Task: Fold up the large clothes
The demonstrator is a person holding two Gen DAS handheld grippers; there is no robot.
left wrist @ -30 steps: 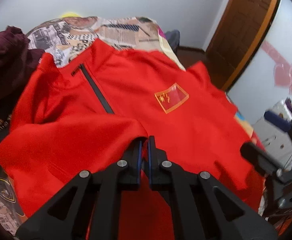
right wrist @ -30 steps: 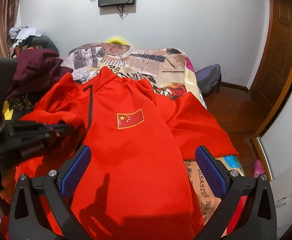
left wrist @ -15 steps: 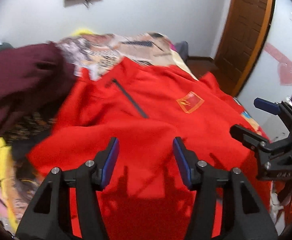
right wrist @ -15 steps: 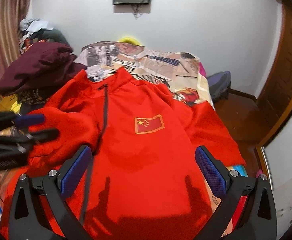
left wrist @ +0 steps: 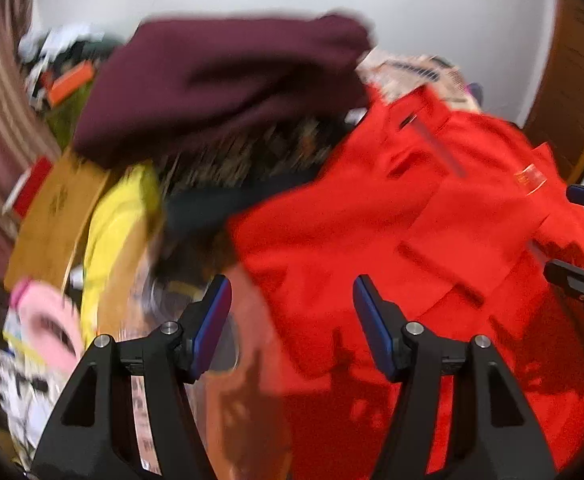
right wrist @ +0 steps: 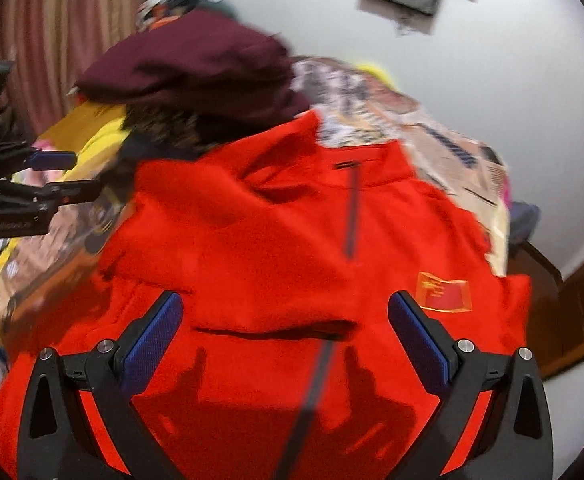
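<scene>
Folding a red jacket (right wrist: 276,240) on a cluttered bed, I hold both claws above it: the left gripper (left wrist: 290,320), jaws opening with nothing between them, hangs over the jacket's left edge, and the right gripper (right wrist: 284,340) gapes empty over the chest. The jacket lies spread across the near bed, one sleeve (right wrist: 228,268) folded over its front, a maroon garment (right wrist: 196,64) heaped at far left. I judge the next move calls for pinching another edge

Left hand-held gripper (left wrist: 292,320) opening, empty
</scene>
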